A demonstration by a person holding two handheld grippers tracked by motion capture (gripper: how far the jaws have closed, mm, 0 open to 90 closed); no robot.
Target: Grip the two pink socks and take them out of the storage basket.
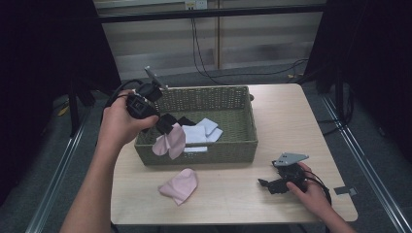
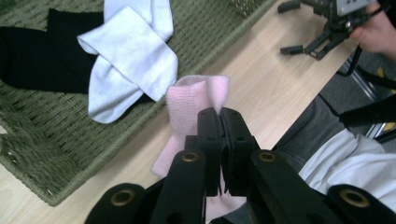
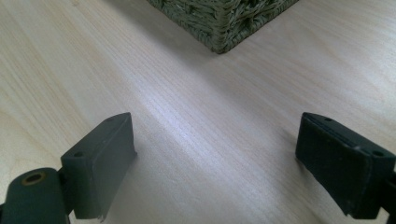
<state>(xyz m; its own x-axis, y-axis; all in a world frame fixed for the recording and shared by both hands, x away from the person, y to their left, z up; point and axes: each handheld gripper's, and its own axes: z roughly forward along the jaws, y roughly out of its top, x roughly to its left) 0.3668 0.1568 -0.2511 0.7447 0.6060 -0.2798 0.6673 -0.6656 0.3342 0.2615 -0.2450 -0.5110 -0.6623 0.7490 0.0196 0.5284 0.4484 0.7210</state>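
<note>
Over the near left rim of a woven basket [image 1: 233, 145], the left gripper [image 1: 164, 124] pinches a pink sock [image 1: 170, 143] between closed jaws. A second pink sock [image 1: 180, 186] lies on the table [image 1: 282, 116] nearby. The right gripper [image 1: 265, 183] rests at the near right, jaws wide, holding nothing.

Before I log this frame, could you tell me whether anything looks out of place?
One pink sock lies crumpled on the table, outside the basket, while the left gripper holds its match over the basket's near wall.
</note>
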